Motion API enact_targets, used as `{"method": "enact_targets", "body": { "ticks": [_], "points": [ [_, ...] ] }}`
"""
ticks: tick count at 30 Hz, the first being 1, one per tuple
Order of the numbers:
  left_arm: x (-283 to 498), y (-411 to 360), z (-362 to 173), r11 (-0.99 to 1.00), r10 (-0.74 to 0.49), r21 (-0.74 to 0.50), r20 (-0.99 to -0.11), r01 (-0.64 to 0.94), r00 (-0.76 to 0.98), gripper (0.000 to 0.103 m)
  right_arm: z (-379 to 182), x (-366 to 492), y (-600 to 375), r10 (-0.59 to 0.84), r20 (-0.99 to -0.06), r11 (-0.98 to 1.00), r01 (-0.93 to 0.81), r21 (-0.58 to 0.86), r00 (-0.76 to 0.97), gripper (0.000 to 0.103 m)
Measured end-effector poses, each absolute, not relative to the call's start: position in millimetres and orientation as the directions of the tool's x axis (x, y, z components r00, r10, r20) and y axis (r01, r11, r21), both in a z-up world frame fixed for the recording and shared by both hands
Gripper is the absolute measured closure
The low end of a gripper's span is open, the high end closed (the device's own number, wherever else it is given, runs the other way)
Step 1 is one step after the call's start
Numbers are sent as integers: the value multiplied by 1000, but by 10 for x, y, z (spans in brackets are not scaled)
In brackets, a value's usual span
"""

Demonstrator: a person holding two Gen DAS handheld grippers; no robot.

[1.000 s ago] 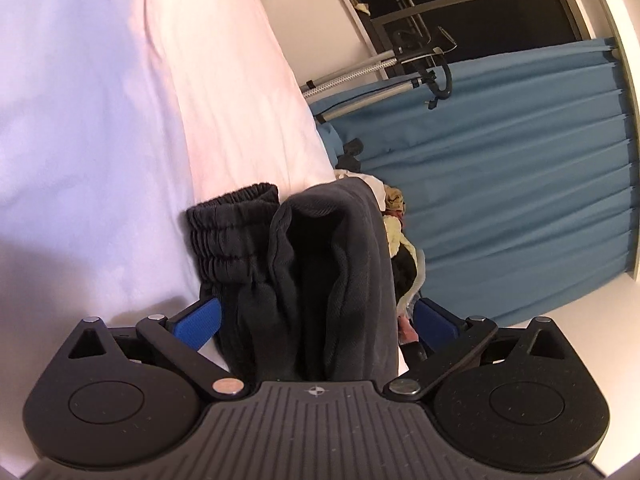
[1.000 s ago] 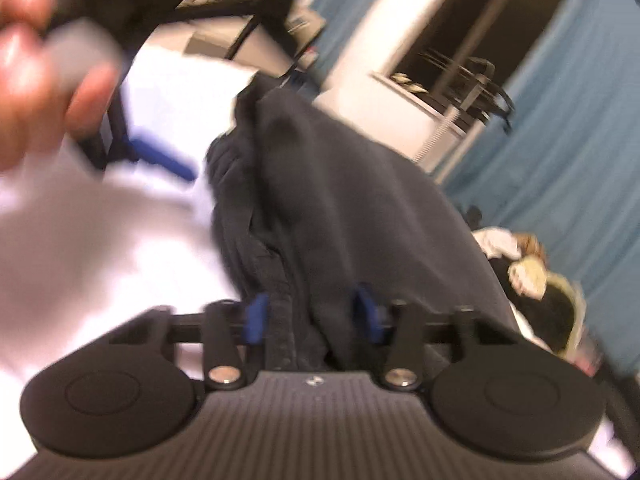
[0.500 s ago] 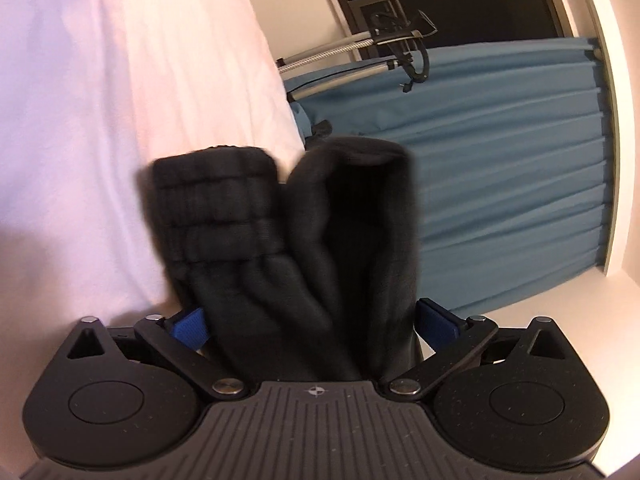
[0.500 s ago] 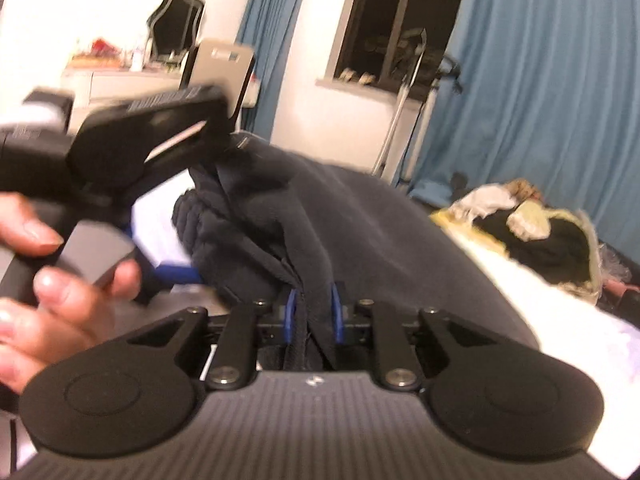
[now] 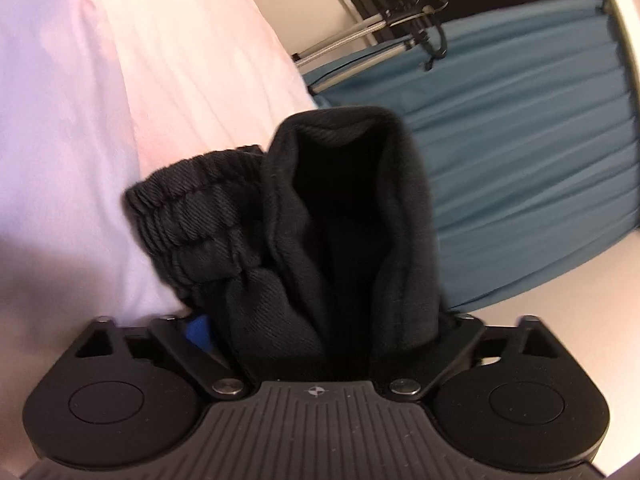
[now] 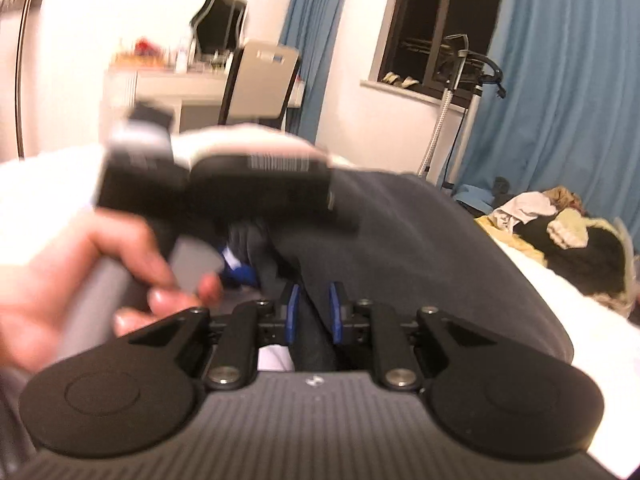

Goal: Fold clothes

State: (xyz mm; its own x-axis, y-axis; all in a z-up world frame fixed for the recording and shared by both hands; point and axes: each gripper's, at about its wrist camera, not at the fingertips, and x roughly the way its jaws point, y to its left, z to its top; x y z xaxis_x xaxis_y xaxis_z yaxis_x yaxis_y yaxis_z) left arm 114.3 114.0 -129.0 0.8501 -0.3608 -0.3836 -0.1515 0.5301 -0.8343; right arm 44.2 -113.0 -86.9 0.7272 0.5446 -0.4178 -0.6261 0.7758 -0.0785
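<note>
The dark trousers point(image 5: 344, 232), ribbed elastic waistband bunched, lie on a white bed point(image 5: 72, 128). The left gripper point(image 5: 328, 332) seems clamped on thick folds, though its fingers are mostly buried. The right gripper point(image 6: 314, 312) pinches a narrow fold. Behind hang pleated blue curtains point(image 6: 568, 92).

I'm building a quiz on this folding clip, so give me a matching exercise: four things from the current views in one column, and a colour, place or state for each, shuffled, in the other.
Things:
1. dark garment
2. curtain
3. pile of clothes
4. right hand-held gripper

Descriptions:
A. blue, hanging in folds
B. heaped on the bed, far right
C. shut on dark fabric
D. charcoal, gathered waistband, held by both grippers

Pairs: 1-D, 2-A, 3-B, 4-C
</note>
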Motion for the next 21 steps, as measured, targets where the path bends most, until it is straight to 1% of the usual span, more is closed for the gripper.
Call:
{"method": "enact_targets", "body": {
  "ticks": [1, 2, 4, 6, 7, 12, 13, 14, 15, 17, 19, 20, 21],
  "points": [
    [1163, 1140, -1284, 540, -353, -826, -395, -160, 848, 18, -848, 426, -1153, 554, -412, 775, -629, -64, 723, 84],
    [1166, 1153, -1297, 538, -351, -826, -401, -169, 846, 22, -888, 480, -1239, 546, -415, 797, -604, -11, 728, 84],
    [1169, 1166, -1312, 539, -347, -823, -410, -179, 843, 26, -966, 589, -1410, 531, -422, 832, -547, 94, 735, 69],
    [1172, 1164, -1316, 543, -343, -819, -416, -183, 842, 29, -1045, 698, -1582, 515, -430, 855, -480, 197, 741, 21],
    [1168, 1159, -1314, 544, -340, -818, -418, -186, 842, 30, -1085, 752, -1668, 508, -435, 861, -444, 247, 743, 15],
    [1201, 1112, -1325, 553, -321, -808, -430, -201, 844, 32, -1282, 1023, -2097, 473, -465, 845, -237, 479, 748, 16],
    [1192, 1097, -1320, 559, -317, -804, -432, -202, 844, 33, -1321, 1078, -2182, 467, -471, 832, -192, 520, 748, 17],
    [1186, 1084, -1316, 563, -312, -801, -435, -204, 845, 33, -1361, 1132, -2268, 461, -478, 816, -146, 559, 747, 21],
    [1205, 1073, -1323, 565, -311, -799, -436, -204, 845, 33, -1400, 1186, -2354, 455, -485, 797, -99, 595, 746, 22],
    [1228, 1060, -1334, 566, -311, -799, -436, -205, 844, 33, -1479, 1295, -2525, 445, -500, 750, -4, 661, 743, 19],
    [1247, 1043, -1335, 574, -310, -794, -439, -202, 844, 33, -1554, 1397, -2687, 436, -515, 696, 87, 713, 738, 19],
    [1243, 1036, -1331, 576, -308, -792, -440, -203, 843, 33, -1560, 1383, -2678, 426, -516, 701, 89, 707, 743, 23],
    [1229, 1032, -1331, 576, -307, -791, -442, -205, 843, 33, -1566, 1370, -2668, 416, -516, 707, 91, 701, 748, 32]
  ]
}}
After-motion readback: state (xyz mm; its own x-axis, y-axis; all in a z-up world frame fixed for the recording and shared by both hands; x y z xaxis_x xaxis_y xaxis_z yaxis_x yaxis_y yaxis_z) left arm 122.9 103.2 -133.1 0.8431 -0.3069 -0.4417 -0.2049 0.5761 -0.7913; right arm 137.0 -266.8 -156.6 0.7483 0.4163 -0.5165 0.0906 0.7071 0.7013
